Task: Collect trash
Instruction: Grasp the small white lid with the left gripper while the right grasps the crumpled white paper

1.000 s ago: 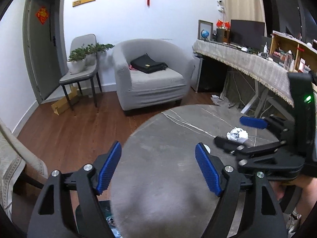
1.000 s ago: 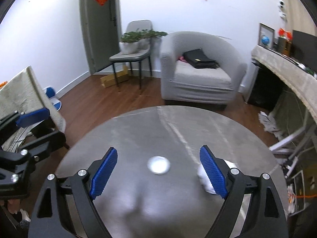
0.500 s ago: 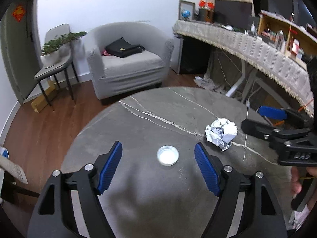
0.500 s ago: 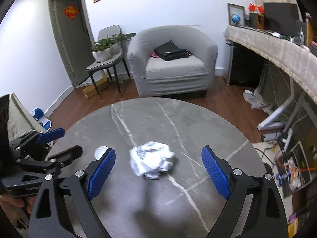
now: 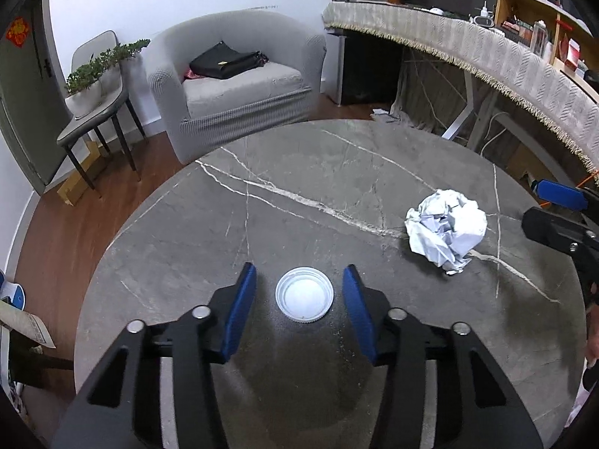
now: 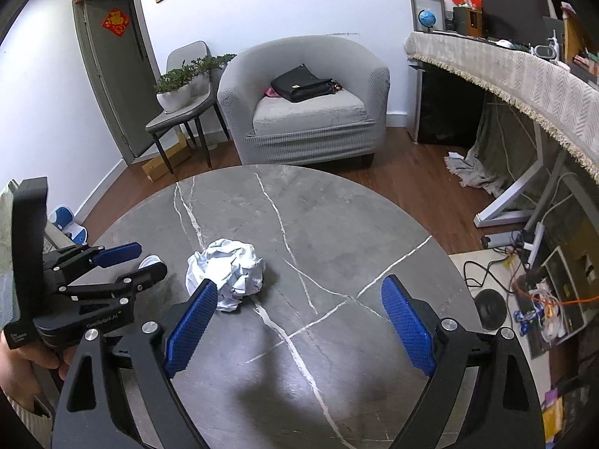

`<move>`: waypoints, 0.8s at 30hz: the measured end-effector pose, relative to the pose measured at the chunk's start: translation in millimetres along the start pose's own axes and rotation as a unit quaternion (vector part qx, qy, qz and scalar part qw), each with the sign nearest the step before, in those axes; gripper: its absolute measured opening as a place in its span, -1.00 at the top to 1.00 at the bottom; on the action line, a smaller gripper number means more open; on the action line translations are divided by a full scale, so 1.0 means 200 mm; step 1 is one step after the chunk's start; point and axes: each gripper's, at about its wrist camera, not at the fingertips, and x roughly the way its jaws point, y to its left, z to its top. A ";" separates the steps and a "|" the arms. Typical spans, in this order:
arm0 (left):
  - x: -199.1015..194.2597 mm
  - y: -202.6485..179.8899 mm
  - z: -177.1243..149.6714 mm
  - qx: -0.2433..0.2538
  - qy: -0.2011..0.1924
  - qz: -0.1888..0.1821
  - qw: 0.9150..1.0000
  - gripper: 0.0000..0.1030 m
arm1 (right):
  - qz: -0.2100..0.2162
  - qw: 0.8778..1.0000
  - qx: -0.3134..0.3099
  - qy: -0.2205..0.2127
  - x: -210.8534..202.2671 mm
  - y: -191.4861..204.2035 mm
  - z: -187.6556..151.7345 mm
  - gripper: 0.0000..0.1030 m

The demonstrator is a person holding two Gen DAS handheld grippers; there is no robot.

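Note:
A white round plastic lid [image 5: 304,295] lies on the round grey marble table [image 5: 307,172]. My left gripper [image 5: 299,310] is open, its blue pads on either side of the lid with a gap on both sides. A crumpled white paper ball [image 5: 447,230] lies to the lid's right; it also shows in the right wrist view [image 6: 226,271]. My right gripper [image 6: 299,325] is open and empty above the table, the paper ball just beyond its left pad [image 6: 191,327]. The left gripper [image 6: 112,262] shows in the right wrist view, with the lid [image 6: 149,262] partly hidden behind it.
A grey armchair [image 5: 232,86] with a black bag stands beyond the table. A chair with a potted plant [image 5: 97,86] is at the far left. A long cloth-covered desk [image 5: 468,48] runs along the right. Cables and a power strip [image 6: 531,239] lie on the floor at the right.
My left gripper has moved forward so its pads now flank the lid, and its jaws have narrowed. My right gripper has shifted right, so the paper ball now sits by its left pad.

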 end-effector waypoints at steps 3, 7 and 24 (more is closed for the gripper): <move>0.02 0.00 0.00 0.003 0.010 -0.003 1.000 0.21 | 0.004 1.000 0.002 0.002 0.00 -0.01 0.00 -0.75; 0.02 0.02 0.00 -0.003 0.012 -0.014 1.000 0.36 | 0.015 1.000 0.008 0.003 0.01 -0.01 0.00 -0.75; -0.17 0.15 -0.15 -0.046 -0.011 -0.009 0.999 0.37 | 0.030 0.998 -0.047 0.033 0.17 0.23 0.00 -0.75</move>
